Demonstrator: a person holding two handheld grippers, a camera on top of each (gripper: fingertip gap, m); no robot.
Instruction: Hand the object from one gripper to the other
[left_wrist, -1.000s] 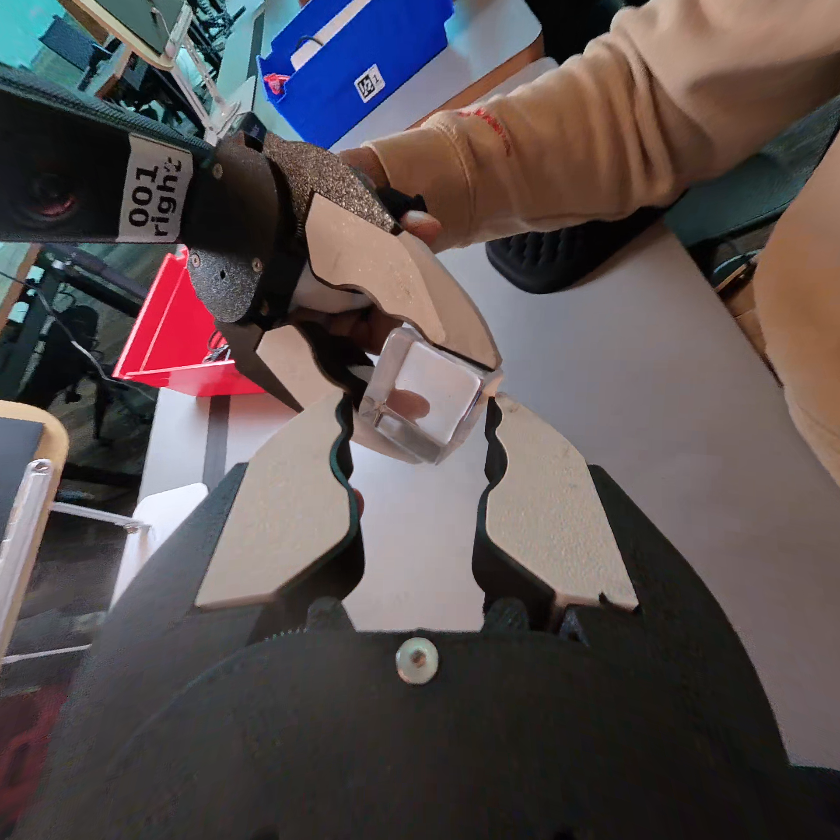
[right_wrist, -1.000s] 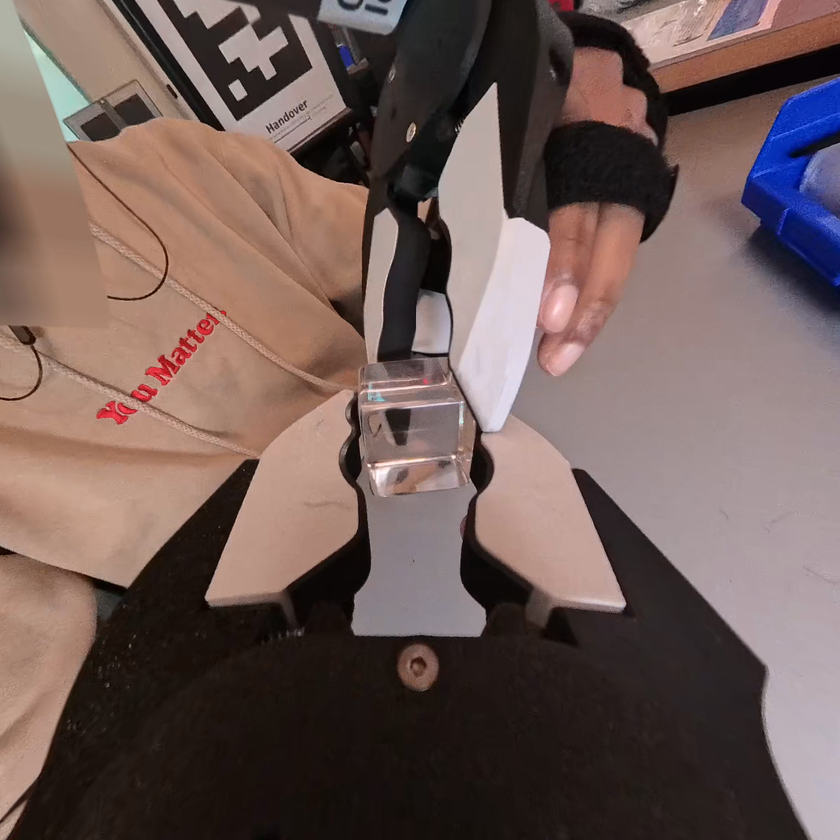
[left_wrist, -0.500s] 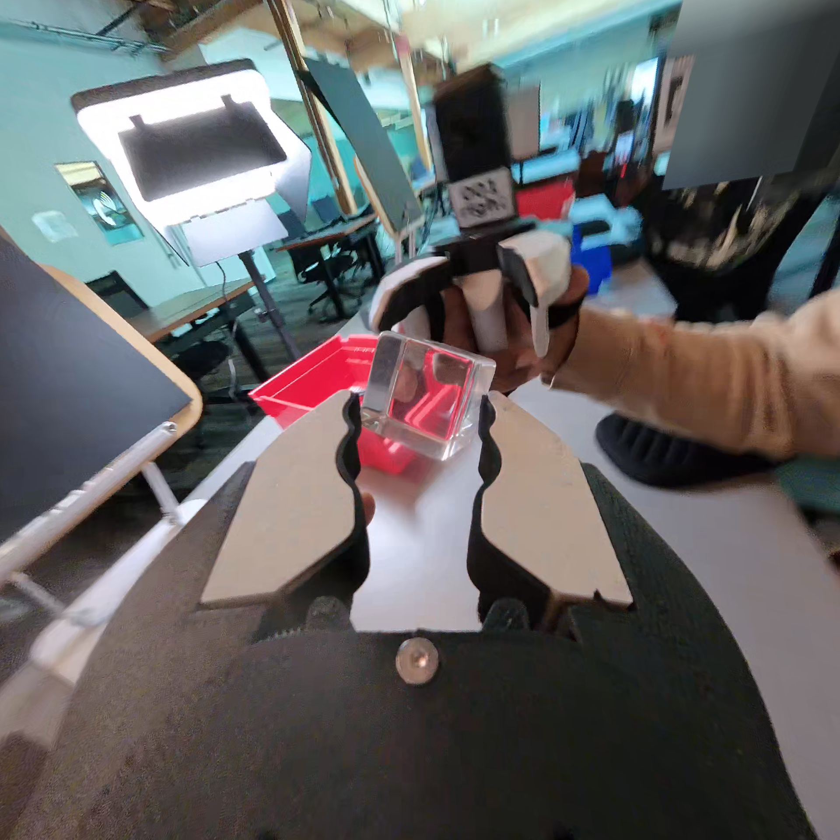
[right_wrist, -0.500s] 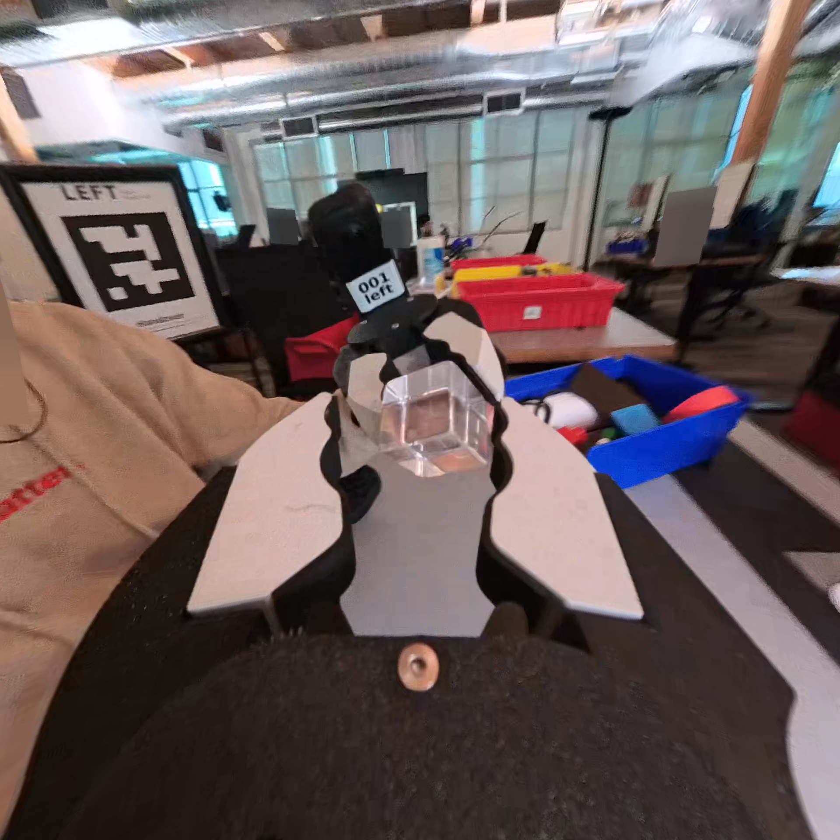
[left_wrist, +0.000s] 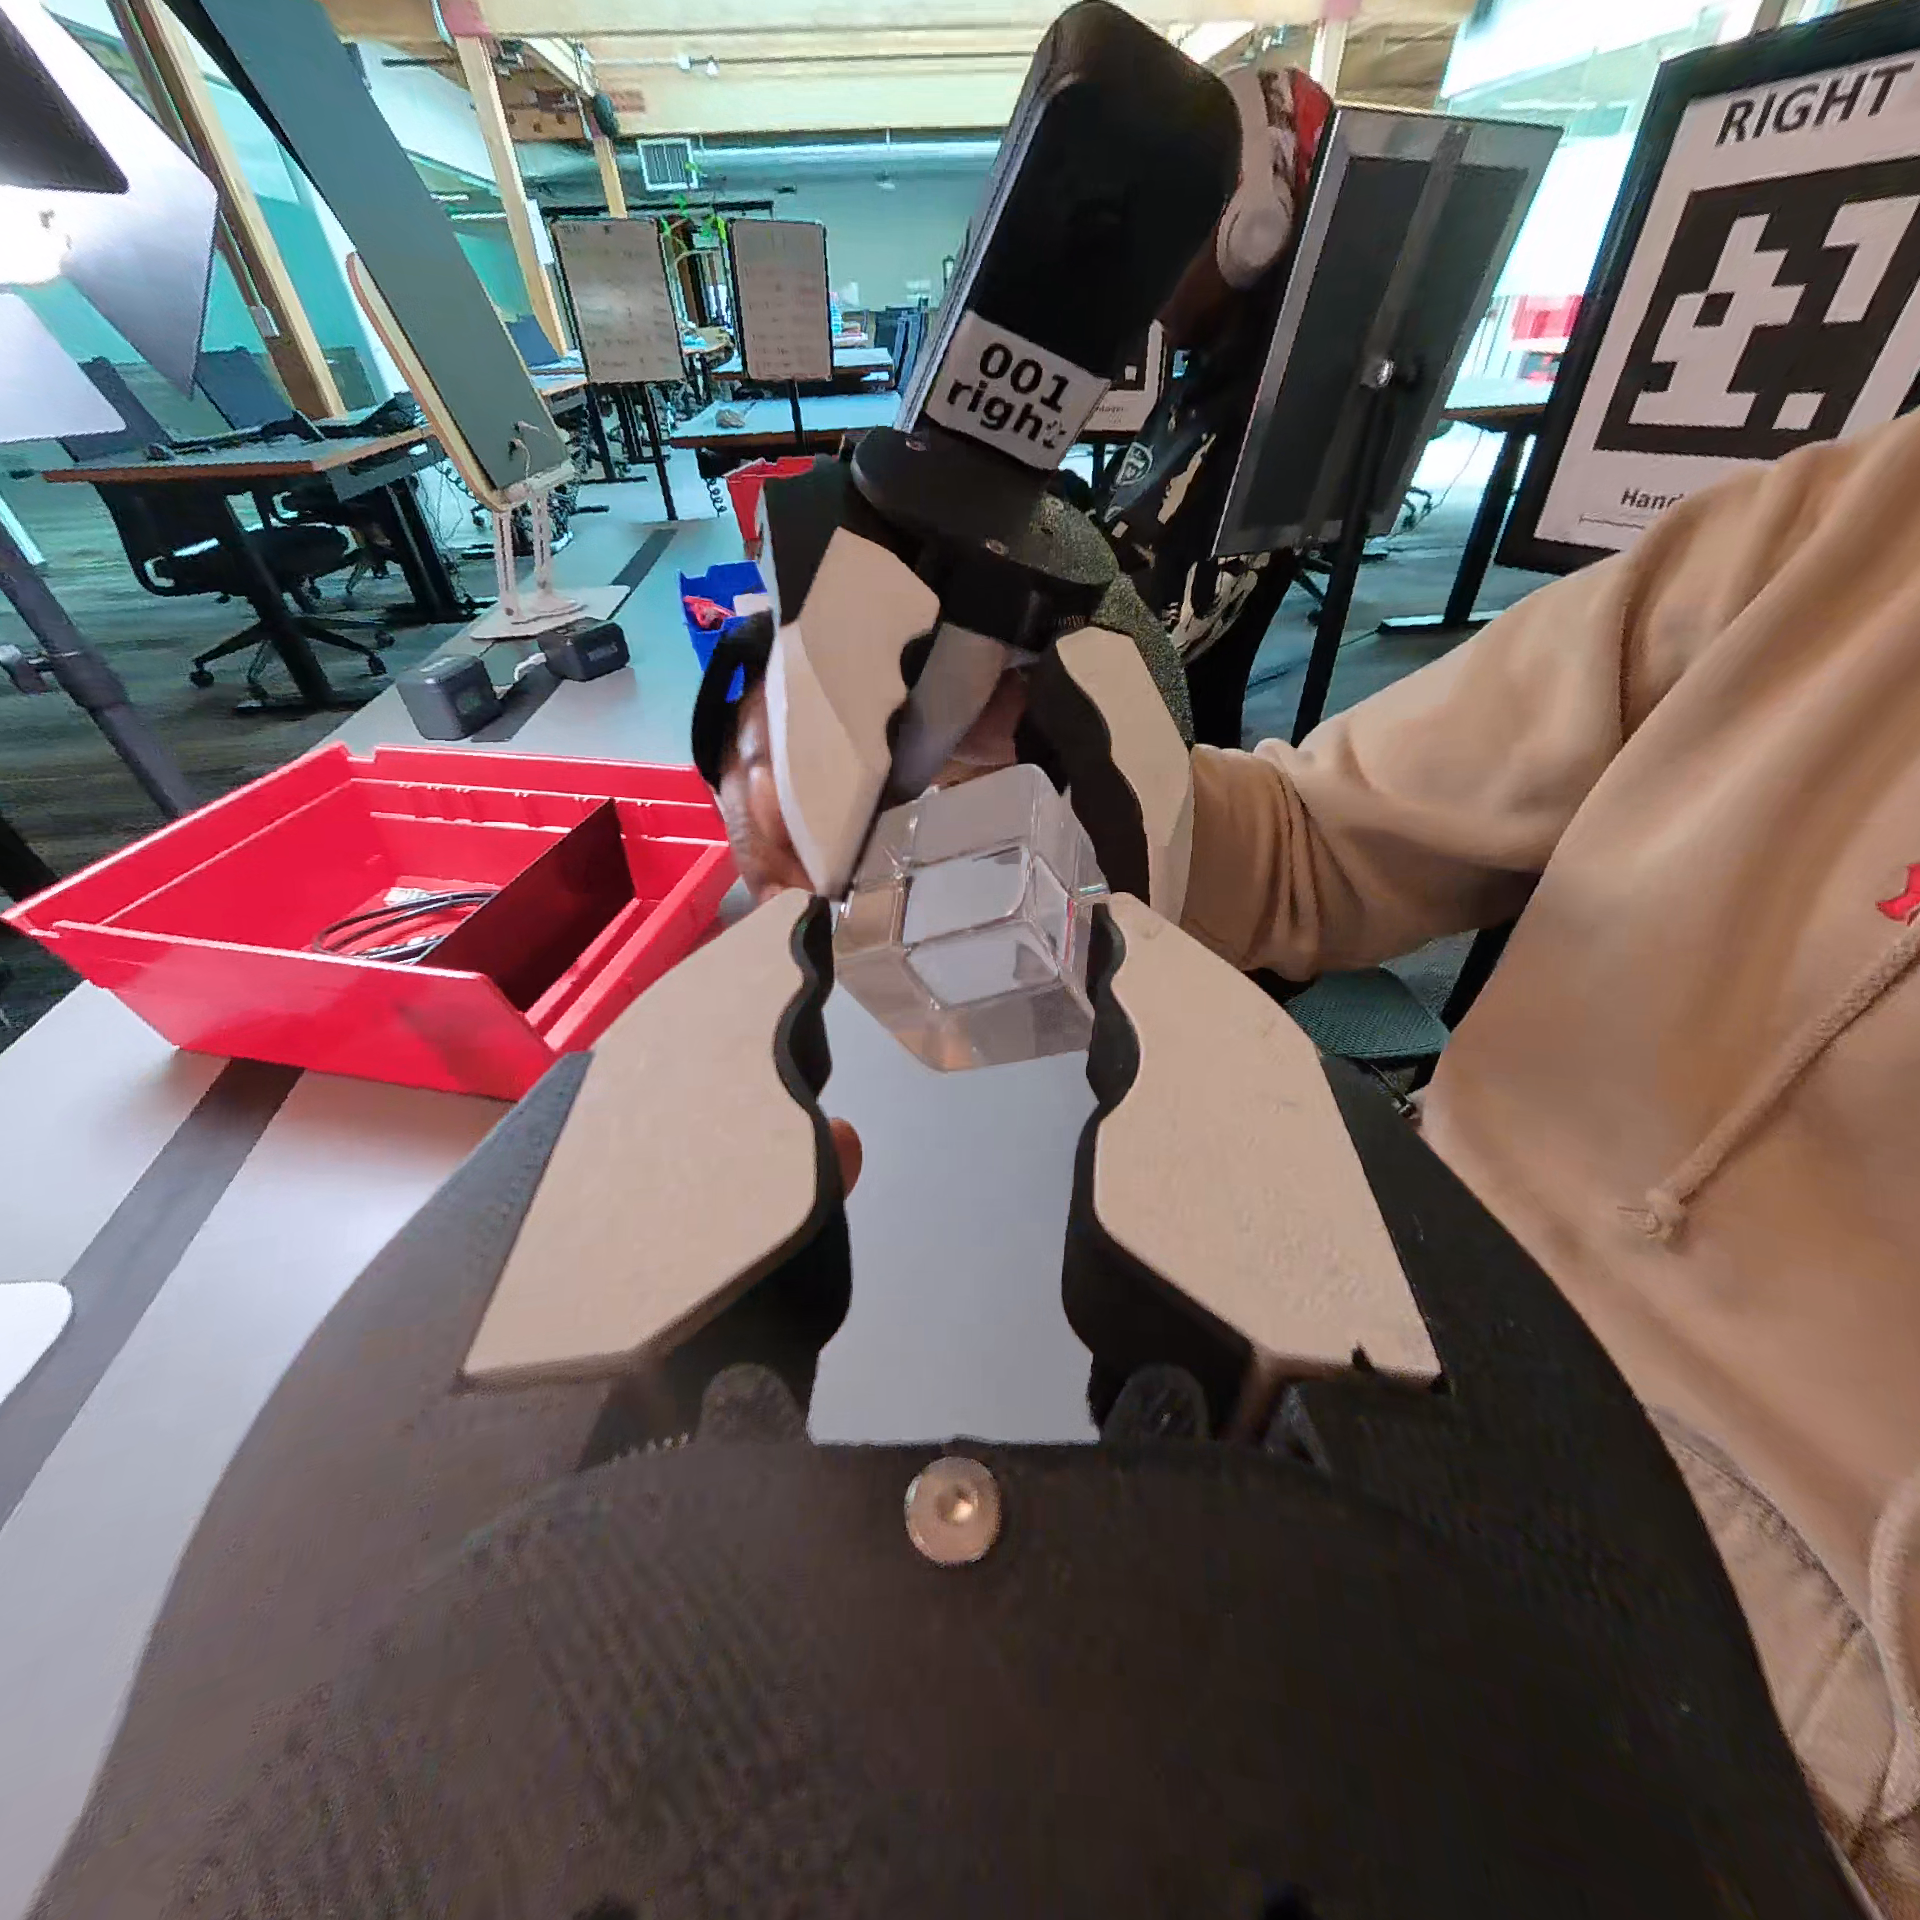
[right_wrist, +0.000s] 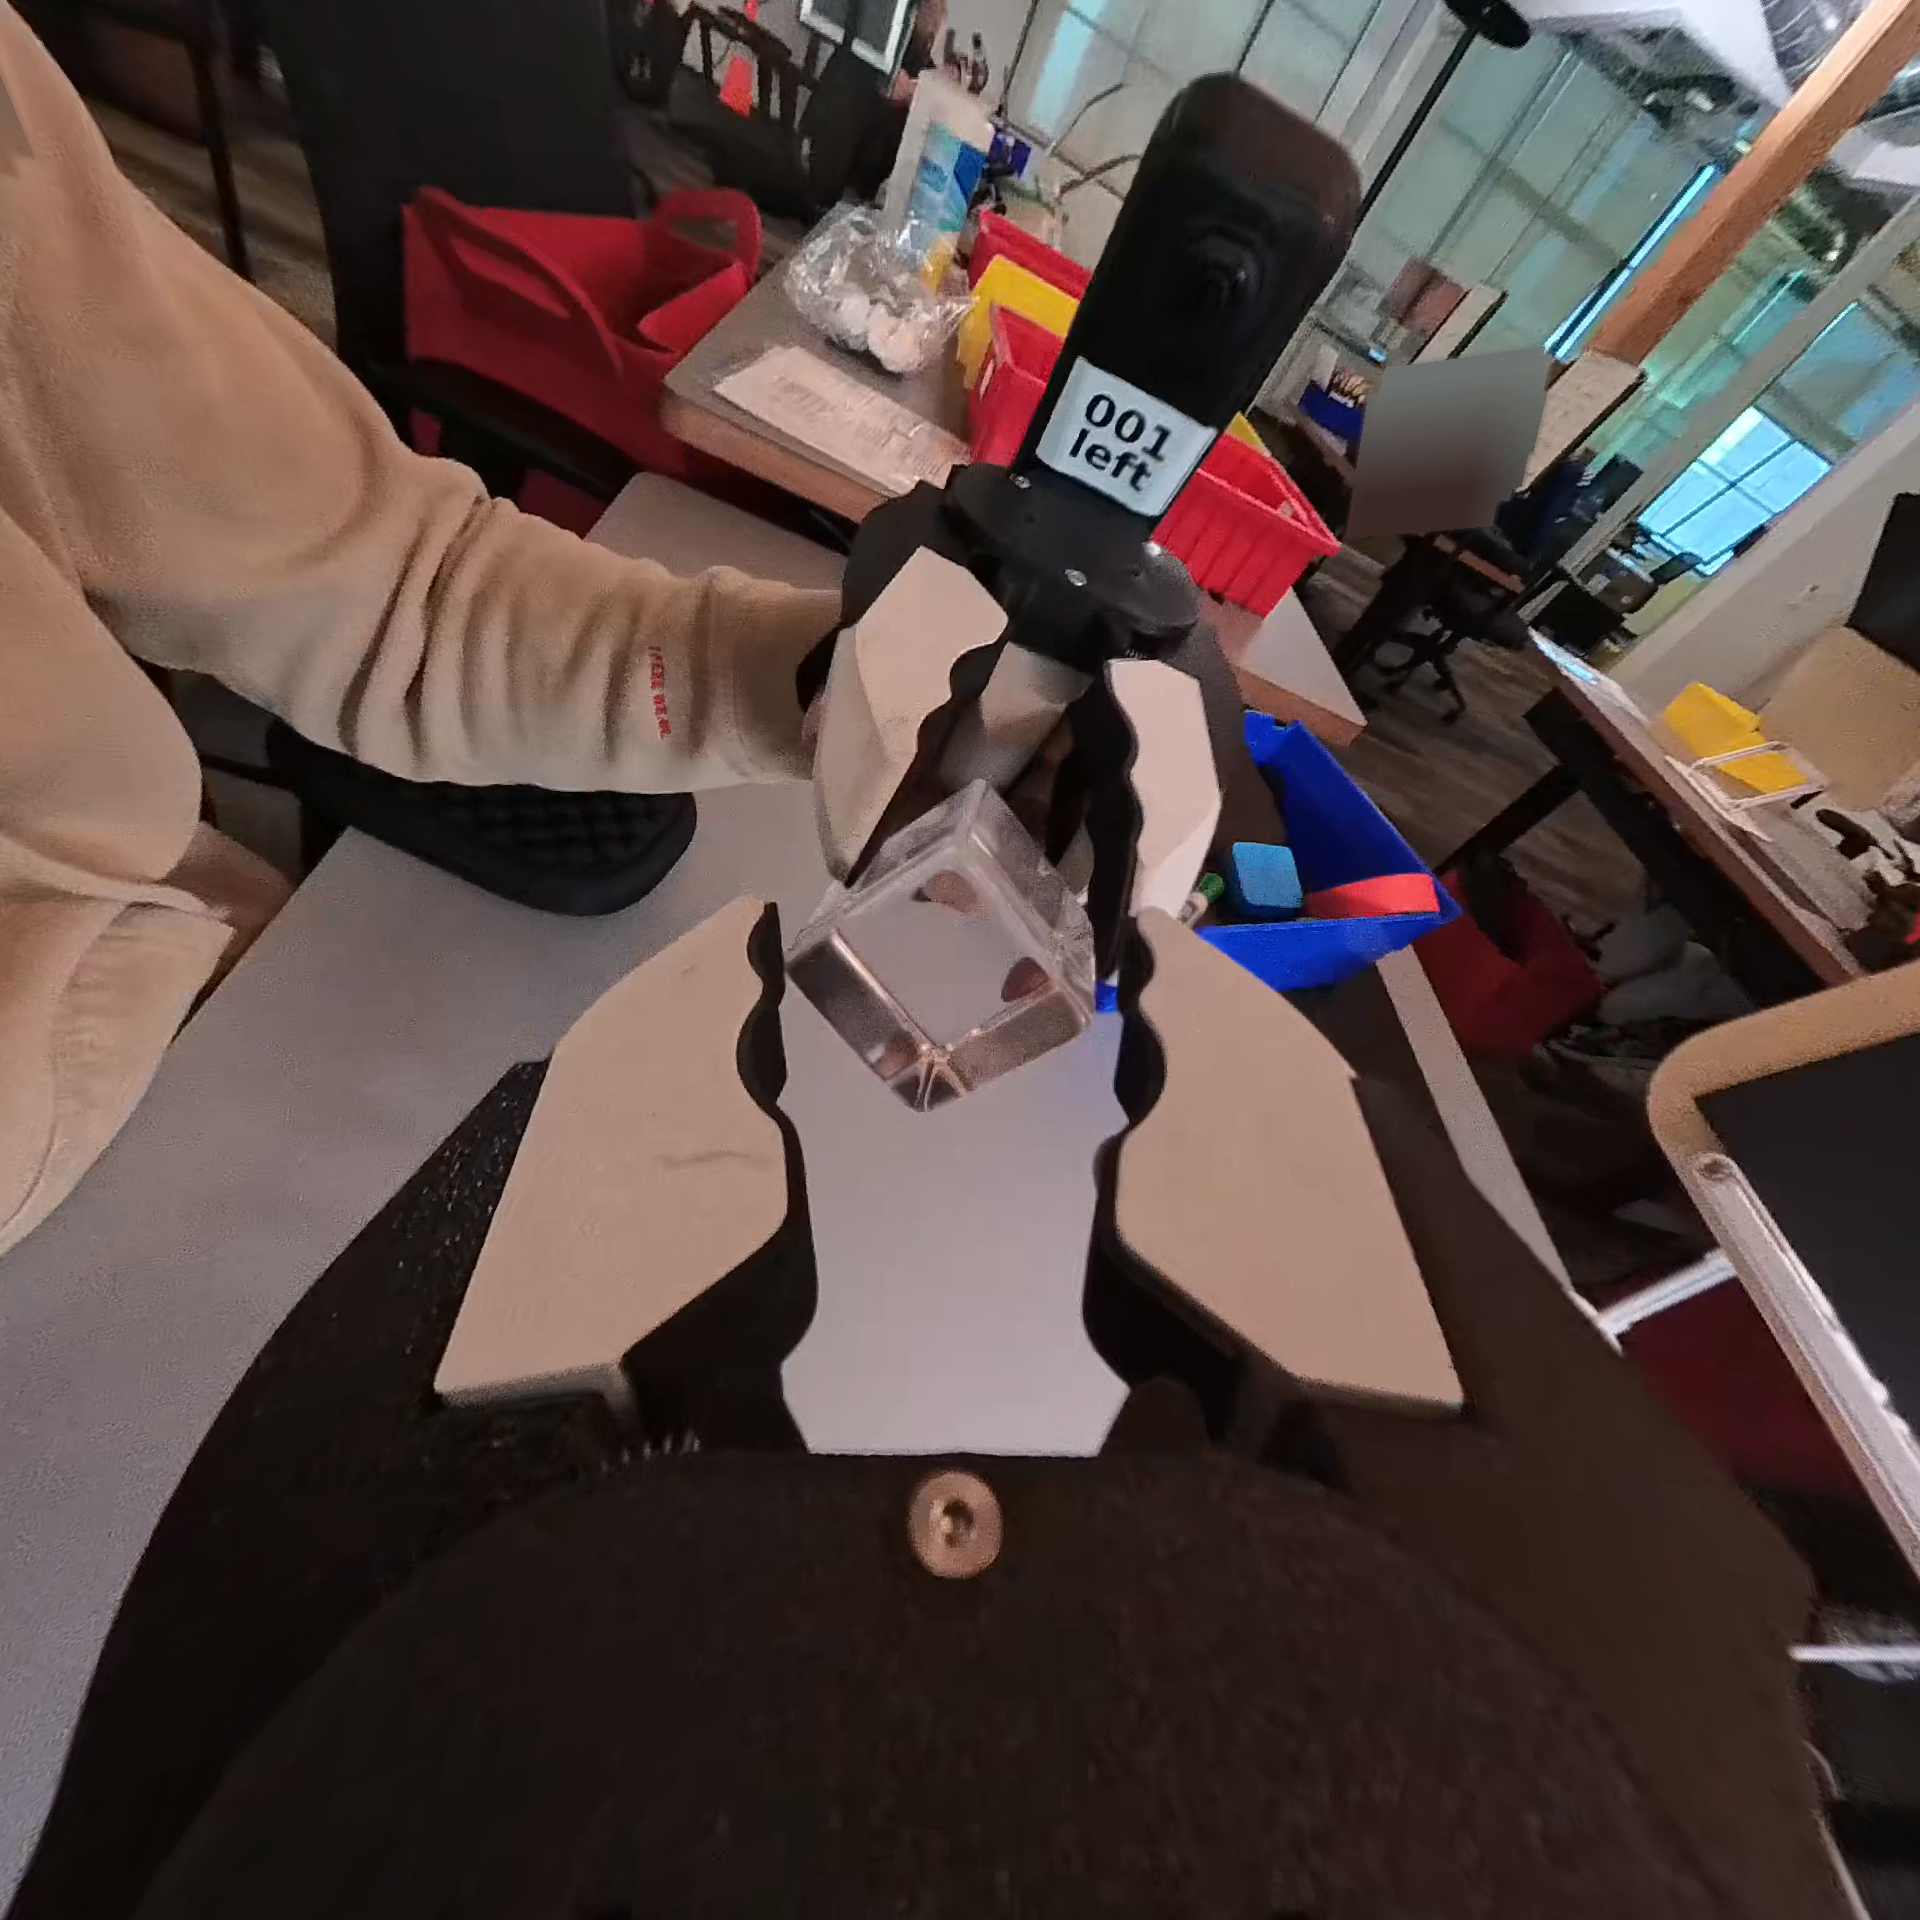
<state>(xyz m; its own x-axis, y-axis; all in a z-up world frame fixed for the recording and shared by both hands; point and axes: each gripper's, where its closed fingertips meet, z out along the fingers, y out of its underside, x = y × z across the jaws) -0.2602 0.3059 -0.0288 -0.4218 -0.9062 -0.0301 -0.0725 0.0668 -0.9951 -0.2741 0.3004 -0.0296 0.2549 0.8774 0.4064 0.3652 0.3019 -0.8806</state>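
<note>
L gripper (left_wrist: 961, 914) is pinching the clear cube (left_wrist: 971, 920) at its tips, held in mid-air above the grey table (left_wrist: 135, 1122). R gripper (right_wrist: 951, 935) is standing wider; the cube is sitting between its tips w/ a gap on its left side, apparently not clamped. Judging: mid-handover. Next: one claw must commit before the other lets go. Beyond, a red bin (left_wrist: 312, 997).

Glossy clear cube (left_wrist: 971, 925); shiny red plastic bin (left_wrist: 260, 997).
</note>
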